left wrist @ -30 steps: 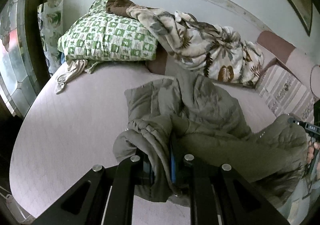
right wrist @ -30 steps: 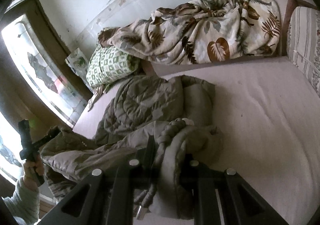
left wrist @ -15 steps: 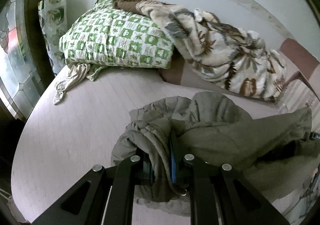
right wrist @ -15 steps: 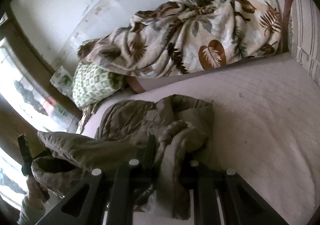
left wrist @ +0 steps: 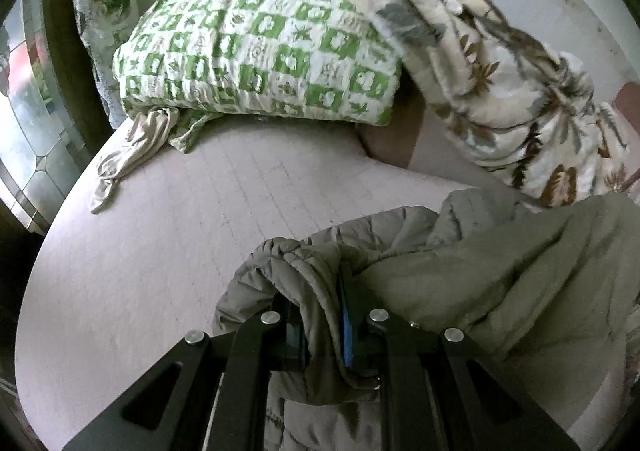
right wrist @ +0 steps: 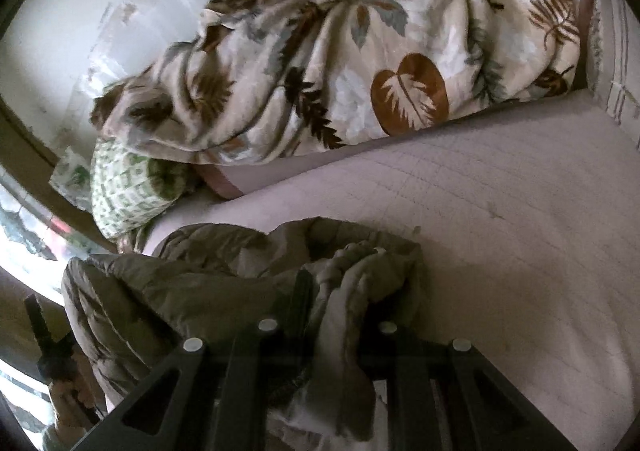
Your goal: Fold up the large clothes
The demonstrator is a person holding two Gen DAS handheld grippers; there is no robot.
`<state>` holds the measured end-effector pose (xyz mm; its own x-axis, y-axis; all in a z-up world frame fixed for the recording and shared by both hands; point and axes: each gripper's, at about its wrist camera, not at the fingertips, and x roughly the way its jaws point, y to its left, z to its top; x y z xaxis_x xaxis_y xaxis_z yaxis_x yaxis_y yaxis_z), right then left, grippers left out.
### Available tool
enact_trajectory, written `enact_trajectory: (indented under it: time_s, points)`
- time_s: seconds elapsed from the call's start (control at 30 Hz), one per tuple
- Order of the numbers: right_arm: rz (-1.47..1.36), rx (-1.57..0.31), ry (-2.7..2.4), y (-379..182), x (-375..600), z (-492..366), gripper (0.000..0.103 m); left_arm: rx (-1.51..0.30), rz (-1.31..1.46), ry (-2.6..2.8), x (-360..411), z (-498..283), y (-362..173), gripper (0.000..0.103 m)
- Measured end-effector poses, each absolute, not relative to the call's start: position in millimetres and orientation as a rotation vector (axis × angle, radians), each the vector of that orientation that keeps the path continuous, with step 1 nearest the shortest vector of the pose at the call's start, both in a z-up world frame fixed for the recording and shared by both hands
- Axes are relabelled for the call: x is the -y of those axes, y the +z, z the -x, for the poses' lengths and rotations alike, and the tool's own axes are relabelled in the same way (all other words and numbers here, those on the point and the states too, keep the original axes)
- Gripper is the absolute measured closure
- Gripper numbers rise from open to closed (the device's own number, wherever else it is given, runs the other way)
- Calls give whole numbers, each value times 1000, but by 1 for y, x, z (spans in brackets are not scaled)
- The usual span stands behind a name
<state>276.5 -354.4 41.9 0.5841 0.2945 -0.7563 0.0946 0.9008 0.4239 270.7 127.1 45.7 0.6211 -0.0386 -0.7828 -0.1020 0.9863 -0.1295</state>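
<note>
An olive quilted jacket lies bunched on the pale pink bed. My left gripper is shut on a padded edge of the jacket, which drapes over and hides its fingertips. In the right wrist view the same jacket stretches leftward, and my right gripper is shut on another bunched edge of it. The fabric between the two grippers hangs doubled over the part lying on the bed. At the lower left of the right wrist view, the left gripper's handle and a hand show.
A green-and-white checked pillow and a leaf-print blanket are piled along the wall at the bed's far side. A beige cloth trails beside the pillow. A stained-glass window is at the left, a striped cushion at the right.
Both grippers have carried the jacket's held edges forward across the bed towards the pillow and blanket, slightly lower. The flat part of the jacket is now mostly covered by the folded-over layer.
</note>
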Motion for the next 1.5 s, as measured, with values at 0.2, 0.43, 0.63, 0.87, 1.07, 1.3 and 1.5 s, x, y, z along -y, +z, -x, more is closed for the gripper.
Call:
enact_trajectory:
  time_s: [0.2,0.43,0.63,0.87,1.07,1.3,1.5]
  points:
    - [-498,-1020,78,1,357,-316,87,-984,119,52,-124,-306,7,88]
    - [-490,-1090,33,-39,350,-345,86,-1035,13,76,-108,-333,-29,87]
    - [-471,-1108,12,-58,343,-355,86,-1064,6,90,-105,-346,-41,87]
    - [-520,-1058,35,-48,348,-345,82,-1048,-18,102,-101,-338,-29,87]
    - [-659,-1002,77,-32,363,-329,70,-1030,68,50,-113,-329,-4,77]
    - [-702,-925,107,7,371,-318,0,-901,164,-15,-126,-317,51,0]
    - [-645,-918,132,34,359,-304,0,-835,33,-60,-103,-299,93,0]
